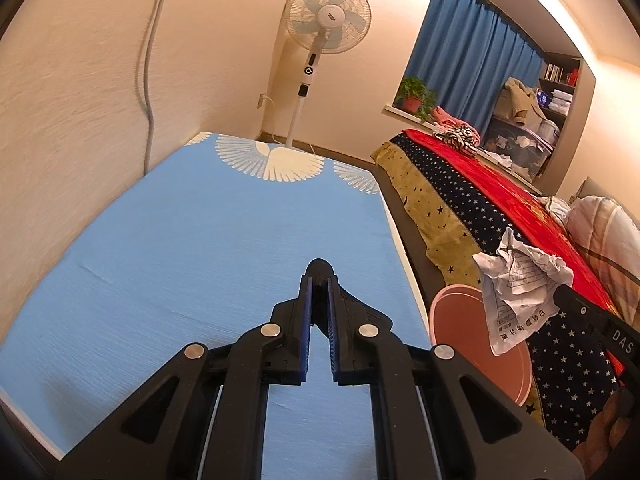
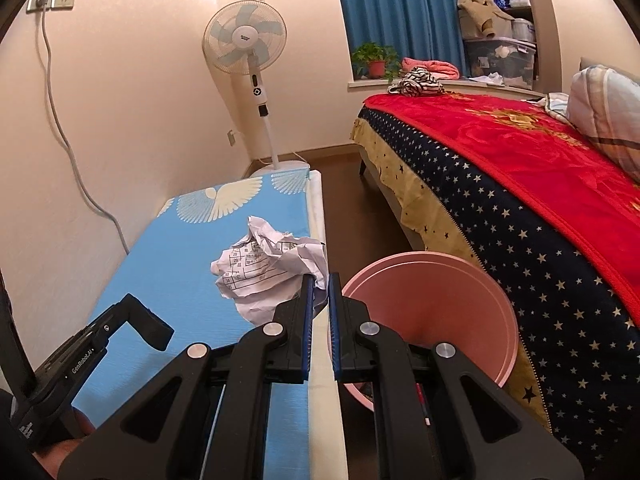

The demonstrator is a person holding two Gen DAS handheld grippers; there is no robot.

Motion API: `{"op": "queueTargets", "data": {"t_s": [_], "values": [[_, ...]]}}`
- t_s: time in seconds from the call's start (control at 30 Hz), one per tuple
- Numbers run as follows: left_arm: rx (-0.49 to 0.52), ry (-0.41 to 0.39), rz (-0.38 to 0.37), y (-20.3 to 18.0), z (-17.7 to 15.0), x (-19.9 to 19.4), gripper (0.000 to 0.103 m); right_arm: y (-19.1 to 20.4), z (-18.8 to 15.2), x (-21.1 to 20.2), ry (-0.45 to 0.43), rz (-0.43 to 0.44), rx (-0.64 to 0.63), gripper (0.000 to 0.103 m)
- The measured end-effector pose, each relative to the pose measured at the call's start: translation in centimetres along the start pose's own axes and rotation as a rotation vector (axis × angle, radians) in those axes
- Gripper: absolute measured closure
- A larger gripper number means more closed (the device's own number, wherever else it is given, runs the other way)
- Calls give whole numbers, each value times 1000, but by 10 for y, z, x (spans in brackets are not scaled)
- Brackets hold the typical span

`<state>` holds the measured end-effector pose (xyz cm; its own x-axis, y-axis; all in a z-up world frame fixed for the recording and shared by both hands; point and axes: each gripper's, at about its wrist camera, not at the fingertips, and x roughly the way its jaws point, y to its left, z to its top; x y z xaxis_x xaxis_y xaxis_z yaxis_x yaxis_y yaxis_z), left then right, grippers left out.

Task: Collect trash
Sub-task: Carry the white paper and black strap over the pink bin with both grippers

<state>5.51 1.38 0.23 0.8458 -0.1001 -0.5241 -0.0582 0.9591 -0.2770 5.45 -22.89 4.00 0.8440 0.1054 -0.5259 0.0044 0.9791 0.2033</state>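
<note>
A bedroom with cream walls. A bed [image 2: 520, 184] fills the right side, covered by a red blanket over a dark star-printed cover, with a checked pillow [image 2: 604, 120] at its far right. Blue curtains [image 2: 404, 8] hang behind it above a sill carrying a potted plant [image 2: 374, 58]. A white standing fan [image 2: 246, 40] stands in the corner.

Along the left wall runs a long, low table [image 1: 192, 248] with a bright blue top printed with white feathered wings at its far end. A strip of brown floor separates it from the bed.

On that floor, between the table and the bed, sits a pink round bin [image 2: 432, 312], its open mouth tilted toward the camera, its far rim against the hanging star cover.

The right tool [image 2: 318, 284] has its jaws nearly together, clamped on the lower edge of a crumpled sheet of printed paper [image 2: 264, 268]. The paper is lifted clear of the table, hanging over the table's right edge just left of the bin. In the left camera the same paper [image 1: 520, 288] appears above the bin's [image 1: 460, 320] rim, with the right tool's black body reaching in from the right.

The left tool [image 1: 318, 280] has its jaws drawn close together with only a narrow gap at the tips; it grips nothing and hovers over the bare blue table top
</note>
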Motion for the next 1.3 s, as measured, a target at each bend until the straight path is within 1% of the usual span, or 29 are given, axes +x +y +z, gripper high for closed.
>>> {"op": "queueTargets", "data": {"t_s": [0.33, 0.77, 0.9, 1.3], "values": [[17, -2, -16, -8, 0, 4, 95, -9, -1, 2, -7, -28, 18, 95], [59, -2, -52, -31, -1, 12, 95, -28, 3, 7, -16, -85, 39, 95], [70, 1, -73, -40, -3, 15, 95, -37, 4, 8, -24, -107, 56, 95], [147, 11, -133, -77, -7, 25, 95, -62, 7, 10, -37, -179, 90, 95]]}}
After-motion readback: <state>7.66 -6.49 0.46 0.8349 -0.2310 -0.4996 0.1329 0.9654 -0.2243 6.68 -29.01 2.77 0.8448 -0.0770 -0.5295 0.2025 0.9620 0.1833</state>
